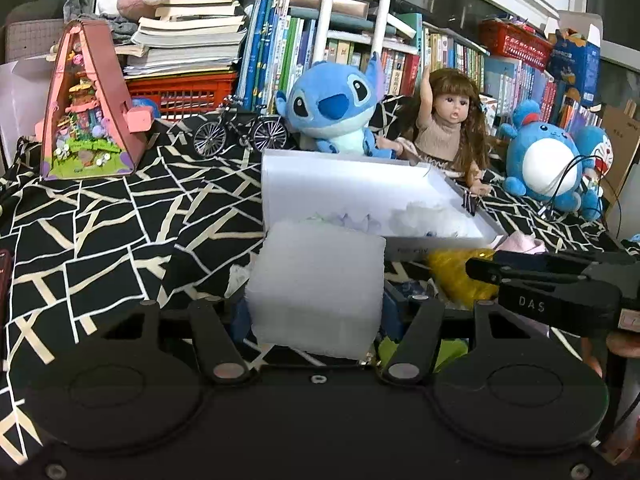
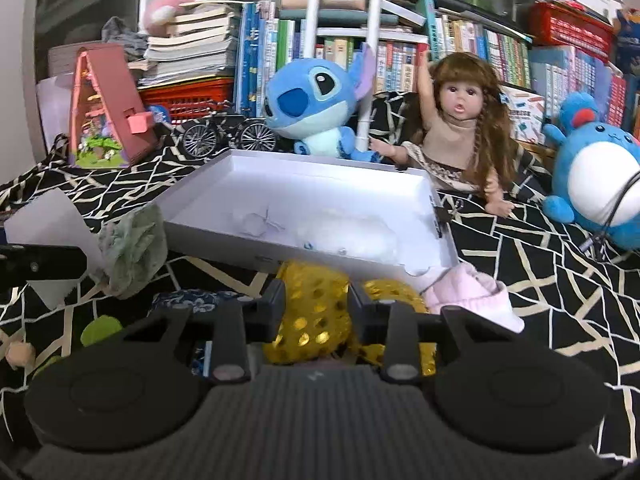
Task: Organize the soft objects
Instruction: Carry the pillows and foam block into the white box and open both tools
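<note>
Left hand-held gripper (image 1: 315, 312) clamped on load; right hand-held gripper (image 2: 316, 304) likewise.

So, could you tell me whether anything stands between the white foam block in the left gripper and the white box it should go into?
Nothing visible does. The left gripper holds the foam block just in front of the white box, whose low near wall faces it. Some pale soft items already lie inside, yet the box's left part looks free.

Between the left jaws sat a white foam block (image 1: 316, 292). Between the right jaws was a gold sequined pouch (image 2: 314, 316), shiny yellow dots on gold. Beyond both, the tray (image 2: 208, 224) was white, on a black cloth (image 1: 100, 240) with cream lines.
</note>
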Demonstrator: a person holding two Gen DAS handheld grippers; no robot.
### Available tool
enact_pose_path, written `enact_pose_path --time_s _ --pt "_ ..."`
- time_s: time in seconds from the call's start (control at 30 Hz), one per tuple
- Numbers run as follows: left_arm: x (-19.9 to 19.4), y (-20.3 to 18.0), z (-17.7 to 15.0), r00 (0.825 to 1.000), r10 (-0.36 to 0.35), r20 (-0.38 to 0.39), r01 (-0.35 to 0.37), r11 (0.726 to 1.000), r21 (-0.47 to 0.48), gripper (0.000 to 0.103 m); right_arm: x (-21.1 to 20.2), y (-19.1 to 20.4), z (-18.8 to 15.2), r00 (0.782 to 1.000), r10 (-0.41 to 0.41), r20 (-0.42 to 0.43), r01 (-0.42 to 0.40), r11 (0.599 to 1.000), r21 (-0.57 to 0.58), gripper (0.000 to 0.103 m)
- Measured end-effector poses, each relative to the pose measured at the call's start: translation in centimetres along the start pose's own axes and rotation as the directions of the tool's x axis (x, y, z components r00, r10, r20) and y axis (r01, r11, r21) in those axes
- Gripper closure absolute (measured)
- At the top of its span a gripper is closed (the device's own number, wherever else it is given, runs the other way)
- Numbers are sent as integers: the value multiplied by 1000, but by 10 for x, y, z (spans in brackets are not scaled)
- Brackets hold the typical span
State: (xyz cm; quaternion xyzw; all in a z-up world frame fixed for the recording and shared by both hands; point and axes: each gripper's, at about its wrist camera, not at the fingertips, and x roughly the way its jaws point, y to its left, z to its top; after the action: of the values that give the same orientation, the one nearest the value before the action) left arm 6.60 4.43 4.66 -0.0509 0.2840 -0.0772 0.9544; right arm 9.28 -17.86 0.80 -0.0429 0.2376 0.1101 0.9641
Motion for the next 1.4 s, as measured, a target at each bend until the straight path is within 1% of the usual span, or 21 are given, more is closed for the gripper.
enact_pose_path --time_s 0.07,0.1,0.13,0.2,0.23,0.3,0.33,0.37,0.4,0.43,0.53,0.6,0.77,0.87,0.97,1.07,1.2,1.27,1.33,1.4 --pt "0 -1 2 1000 -5 4 5 1000 2 44 1 -2 0 1000 -3 -6 3 1000 4 62" --pt "0 -2 3 1000 -6 5 6 1000 4 44 2 -2 -1 1000 -2 -8 2 1000 3 58" --pt "1 -3 4 1000 -8 6 8 1000 6 44 3 -3 -3 1000 1 -9 -1 1000 4 47" --pt "2 -4 5 1000 -12 6 12 1000 9 44 5 -2 -5 999 27 -26 -27 1000 -4 43" --pt "3 -5 6 1000 -14 5 14 1000 8 44 7 0 -6 999 33 -34 -34 999 -16 37" --pt "5 -6 8 1000 -19 2 19 1000 4 44 10 2 -8 1000 9 -23 -10 1000 -25 32" --pt "7 -6 9 1000 -21 1 21 1000 1 44 12 3 -8 1000 3 -24 -4 1000 -26 32" --pt "8 -7 10 1000 -24 0 24 1000 -1 44 13 3 -8 1000 0 -25 0 1000 -23 38" --pt "9 -7 11 1000 -25 0 25 1000 -2 44 15 4 -8 1000 -6 -27 5 1000 -20 60" --pt "10 -8 12 1000 -26 0 26 1000 1 45 17 5 -8 999 -5 -31 4 1000 -22 64" --pt "13 -11 16 1000 -27 5 26 1000 14 45 16 11 -6 1000 -8 -24 7 999 -37 69" --pt "15 -13 20 1000 -29 11 28 999 22 45 12 11 -4 1000 -3 -9 3 999 -38 70" --pt "20 -14 35 999 -51 13 51 998 29 45 -6 5 9 999 24 37 -24 1000 -9 71" --pt "26 -15 49 998 -60 14 60 998 34 45 -13 -1 24 997 41 67 -41 999 -3 71" --pt "37 -18 69 998 -63 20 62 997 34 45 -12 -12 44 996 47 81 -49 999 19 71" --pt "56 -21 93 997 -80 10 80 997 19 45 1 -29 67 996 63 66 -68 995 77 70" --pt "96 -22 121 993 -98 -66 96 995 -37 45 27 -53 93 994 106 37 -111 982 155 70" --pt "116 -23 130 992 -90 -88 85 994 -63 45 40 -61 103 993 116 27 -119 977 178 70" --pt "136 -22 136 992 -82 -100 73 994 -86 45 53 -64 110 993 111 26 -114 978 172 70" --pt "159 -21 140 989 -65 -132 49 992 -116 45 67 -65 114 994 106 8 -106 979 177 69"
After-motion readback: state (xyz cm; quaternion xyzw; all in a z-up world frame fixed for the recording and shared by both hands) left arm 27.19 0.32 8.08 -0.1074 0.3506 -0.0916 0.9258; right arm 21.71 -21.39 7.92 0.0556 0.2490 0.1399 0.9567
